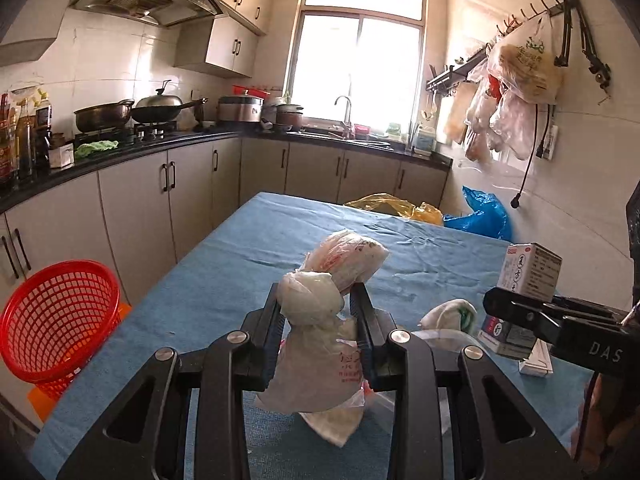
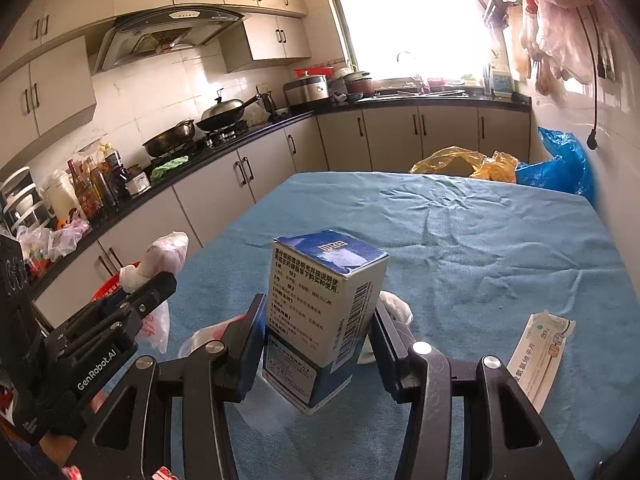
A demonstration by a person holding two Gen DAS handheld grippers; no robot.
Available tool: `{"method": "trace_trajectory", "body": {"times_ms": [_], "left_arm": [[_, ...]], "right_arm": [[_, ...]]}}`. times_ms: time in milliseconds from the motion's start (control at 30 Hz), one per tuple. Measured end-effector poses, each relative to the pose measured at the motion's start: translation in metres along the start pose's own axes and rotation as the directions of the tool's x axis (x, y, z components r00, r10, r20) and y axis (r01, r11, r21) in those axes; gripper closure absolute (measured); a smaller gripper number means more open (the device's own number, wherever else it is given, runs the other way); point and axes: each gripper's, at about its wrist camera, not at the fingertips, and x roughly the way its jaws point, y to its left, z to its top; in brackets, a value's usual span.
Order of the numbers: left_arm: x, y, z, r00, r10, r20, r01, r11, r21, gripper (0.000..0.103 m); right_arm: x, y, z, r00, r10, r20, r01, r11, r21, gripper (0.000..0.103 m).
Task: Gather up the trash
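My left gripper (image 1: 318,300) is shut on a knotted white plastic bag (image 1: 320,320) with red print, held above the blue-clothed table (image 1: 240,248). My right gripper (image 2: 320,304) is shut on a blue-and-white medicine box (image 2: 320,312), held upright; the box also shows at the right of the left wrist view (image 1: 524,280). The left gripper and its bag also show at the left of the right wrist view (image 2: 152,280). A red mesh basket (image 1: 60,320) stands beside the table's left edge.
A crumpled white wrapper (image 1: 452,316) and a flat white medicine packet (image 2: 540,352) lie on the table. Yellow (image 1: 392,206) and blue (image 1: 480,216) plastic bags sit at the far right edge. Kitchen counters (image 1: 120,152) run along the left and back.
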Motion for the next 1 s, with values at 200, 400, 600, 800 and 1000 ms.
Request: {"method": "trace_trajectory", "body": {"times_ms": [200, 400, 600, 800, 1000], "left_arm": [[0.0024, -0.0063, -0.001, 1.0, 0.002, -0.008, -0.002, 1.0, 0.027, 0.072], [0.0022, -0.0084, -0.0009, 1.0, 0.003, -0.007, -0.002, 0.999, 0.036, 0.072], [0.0018, -0.0068, -0.0013, 1.0, 0.01, -0.002, -0.01, 1.0, 0.03, 0.072], [0.0025, -0.0088, -0.0019, 1.0, 0.019, -0.004, -0.018, 0.999, 0.036, 0.072], [0.0036, -0.0101, -0.0022, 1.0, 0.029, -0.005, -0.029, 0.999, 0.042, 0.072]], "right_arm": [[-0.0047, 0.0039, 0.0005, 1.0, -0.005, 0.017, 0.005, 1.0, -0.01, 0.05], [-0.0031, 0.005, -0.0008, 1.0, -0.017, 0.016, 0.017, 1.0, -0.012, 0.05], [-0.0017, 0.006, -0.0005, 1.0, -0.024, 0.017, 0.024, 1.0, -0.014, 0.05], [-0.0022, 0.0045, -0.001, 0.999, -0.026, 0.024, 0.027, 1.0, -0.011, 0.05], [-0.0034, 0.0032, -0.0007, 0.999, -0.027, 0.027, 0.027, 1.0, -0.007, 0.05]]}}
